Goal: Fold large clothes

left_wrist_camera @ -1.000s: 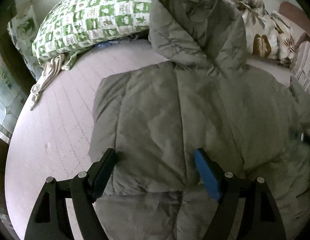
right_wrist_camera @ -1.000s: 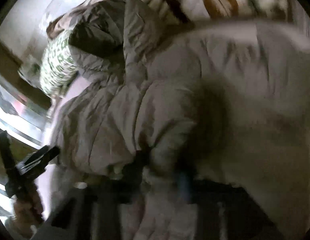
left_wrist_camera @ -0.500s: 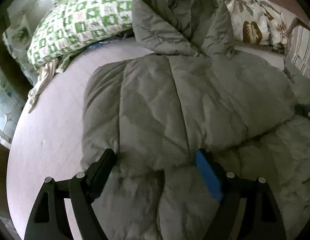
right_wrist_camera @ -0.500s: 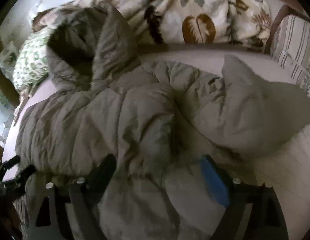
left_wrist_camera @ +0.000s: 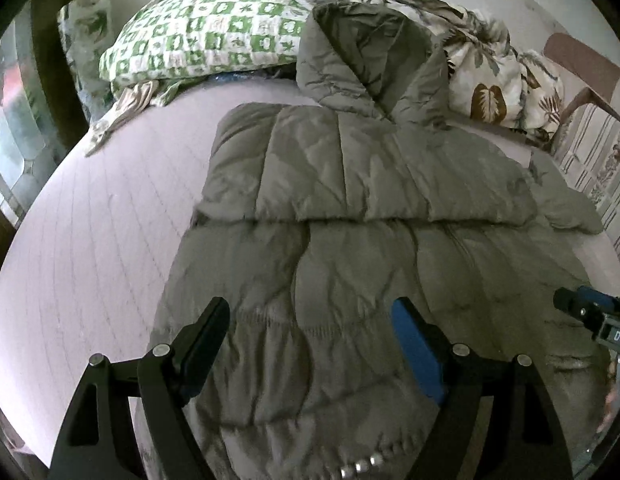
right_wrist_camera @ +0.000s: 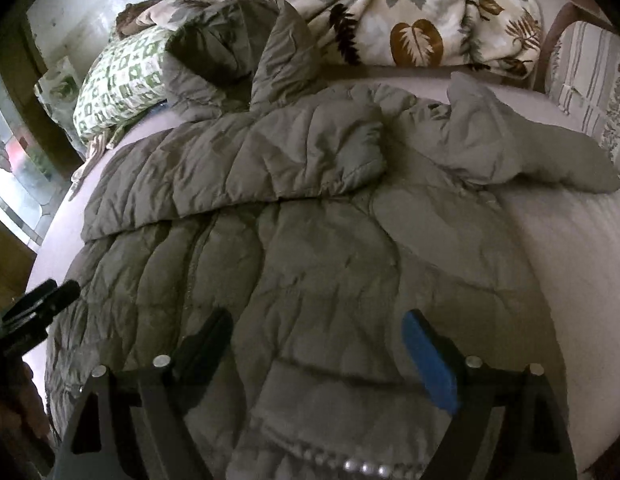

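Observation:
A large grey-green quilted hooded jacket (left_wrist_camera: 350, 248) lies spread on the bed, its hood (left_wrist_camera: 362, 64) against the pillows. One sleeve (left_wrist_camera: 350, 176) is folded across its chest. The jacket also shows in the right wrist view (right_wrist_camera: 330, 260), with the other sleeve (right_wrist_camera: 522, 148) lying out to the right. My left gripper (left_wrist_camera: 310, 320) is open and empty, above the jacket's lower part. My right gripper (right_wrist_camera: 318, 328) is open and empty, above the jacket's hem. The right gripper's tip also shows in the left wrist view (left_wrist_camera: 590, 312). The left gripper's tip also shows in the right wrist view (right_wrist_camera: 41, 296).
A pale pink bed sheet (left_wrist_camera: 89, 240) lies under the jacket. A green-checked pillow (left_wrist_camera: 205, 36) and a leaf-print blanket (left_wrist_camera: 498, 80) are at the head. A striped cushion (right_wrist_camera: 590, 80) is at the right. A window (right_wrist_camera: 13, 168) is to the left.
Both grippers have pulled back toward the jacket's hem, so more of the jacket shows. The sleeve now lies folded flat across the chest. Both grippers stay open.

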The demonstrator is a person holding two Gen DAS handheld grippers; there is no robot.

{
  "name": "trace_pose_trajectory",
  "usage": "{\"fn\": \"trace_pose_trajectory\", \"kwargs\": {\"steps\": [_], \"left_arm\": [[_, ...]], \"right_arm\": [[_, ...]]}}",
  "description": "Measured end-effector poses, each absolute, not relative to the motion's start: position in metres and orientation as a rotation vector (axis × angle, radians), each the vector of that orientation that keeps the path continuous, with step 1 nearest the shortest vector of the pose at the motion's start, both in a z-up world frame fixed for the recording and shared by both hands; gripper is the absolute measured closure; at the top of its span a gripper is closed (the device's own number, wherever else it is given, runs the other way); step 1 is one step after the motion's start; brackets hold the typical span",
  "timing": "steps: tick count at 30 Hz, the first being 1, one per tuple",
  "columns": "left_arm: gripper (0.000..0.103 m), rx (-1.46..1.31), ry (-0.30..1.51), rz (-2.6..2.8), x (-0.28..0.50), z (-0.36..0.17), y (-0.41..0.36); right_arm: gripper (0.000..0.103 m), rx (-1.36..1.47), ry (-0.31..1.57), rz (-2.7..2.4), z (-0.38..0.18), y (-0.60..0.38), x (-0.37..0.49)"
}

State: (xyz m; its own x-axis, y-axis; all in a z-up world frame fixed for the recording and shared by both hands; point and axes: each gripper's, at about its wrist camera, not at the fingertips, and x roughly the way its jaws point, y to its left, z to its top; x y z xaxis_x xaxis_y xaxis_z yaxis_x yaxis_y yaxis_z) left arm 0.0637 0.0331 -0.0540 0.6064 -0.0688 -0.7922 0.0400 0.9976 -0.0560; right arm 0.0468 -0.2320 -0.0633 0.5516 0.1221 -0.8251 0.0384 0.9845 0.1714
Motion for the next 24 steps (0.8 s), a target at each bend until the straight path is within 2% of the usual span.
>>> {"fn": "trace_pose_trajectory", "kwargs": {"steps": [12, 24], "left_arm": [[0.020, -0.123, 0.888, -0.076, 0.029, -0.042, 0.036], [0.020, -0.121, 0.883, -0.062, 0.027, -0.039, 0.038]], "right_arm": [[0.014, 0.146, 0.948, 0.035, -0.054, -0.222, 0.027], [0.014, 0.161, 0.941, 0.035, -0.050, -0.226, 0.024]]}}
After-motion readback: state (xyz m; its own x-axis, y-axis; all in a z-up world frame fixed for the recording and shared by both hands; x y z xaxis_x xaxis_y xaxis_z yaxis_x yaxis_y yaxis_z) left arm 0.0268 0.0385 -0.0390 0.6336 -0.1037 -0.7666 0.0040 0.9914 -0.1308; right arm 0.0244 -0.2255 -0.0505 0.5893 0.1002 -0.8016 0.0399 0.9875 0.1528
